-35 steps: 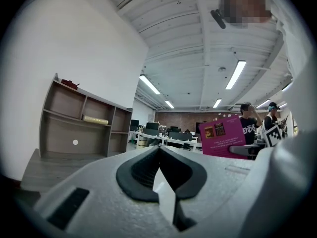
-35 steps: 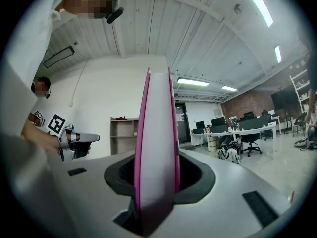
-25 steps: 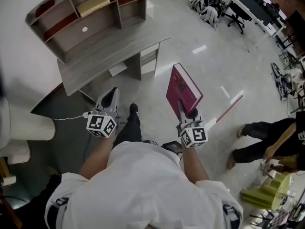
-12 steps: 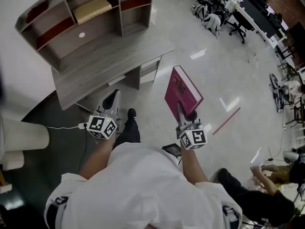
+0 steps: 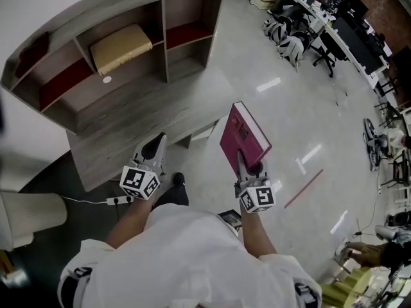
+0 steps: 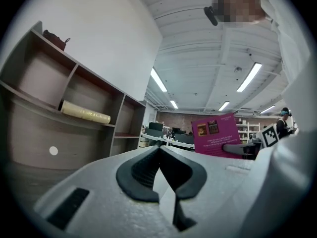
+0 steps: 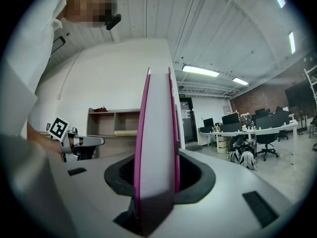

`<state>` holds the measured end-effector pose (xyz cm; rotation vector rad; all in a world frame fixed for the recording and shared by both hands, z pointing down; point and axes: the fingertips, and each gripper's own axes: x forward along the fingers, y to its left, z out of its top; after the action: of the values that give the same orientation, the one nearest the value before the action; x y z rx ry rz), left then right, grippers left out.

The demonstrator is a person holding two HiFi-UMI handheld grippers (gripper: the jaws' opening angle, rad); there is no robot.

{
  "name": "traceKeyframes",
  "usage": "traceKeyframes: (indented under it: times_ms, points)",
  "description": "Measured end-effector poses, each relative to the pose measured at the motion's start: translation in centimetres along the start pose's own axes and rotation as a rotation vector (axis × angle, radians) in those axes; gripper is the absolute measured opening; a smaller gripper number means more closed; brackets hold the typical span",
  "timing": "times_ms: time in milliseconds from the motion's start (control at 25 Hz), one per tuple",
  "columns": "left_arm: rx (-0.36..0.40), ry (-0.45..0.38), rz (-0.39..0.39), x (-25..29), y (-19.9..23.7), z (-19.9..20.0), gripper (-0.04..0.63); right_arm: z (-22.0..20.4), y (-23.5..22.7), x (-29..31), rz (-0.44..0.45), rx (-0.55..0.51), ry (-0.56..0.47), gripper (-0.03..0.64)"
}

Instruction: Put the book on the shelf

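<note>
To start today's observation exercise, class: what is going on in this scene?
A person standing in an office holds a gripper in each hand. The right gripper is clamped on a magenta book, held upright over the floor to the right of a wooden desk. The left gripper is shut and empty, near the desk's front edge. The shelf unit on the desk holds a tan bundle in one compartment. The book is not yet on the shelf.
</note>
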<state>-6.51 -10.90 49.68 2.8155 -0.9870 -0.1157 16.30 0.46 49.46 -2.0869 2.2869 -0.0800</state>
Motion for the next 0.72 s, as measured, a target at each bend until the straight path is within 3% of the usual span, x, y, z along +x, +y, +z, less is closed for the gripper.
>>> traceKeyframes:
  times_ms: [280, 720]
  points:
    - [-0.021, 0.014, -0.014, 9.0, 7.5, 2.1, 0.015, 2.7, -1.6, 13.1, 0.057, 0.005, 0.004, 0.141]
    - [-0.044, -0.045, 0.007, 14.8, 14.7, 3.9, 0.015, 6.4, -2.0, 26.8, 0.129, 0.019, -0.081, 0.141]
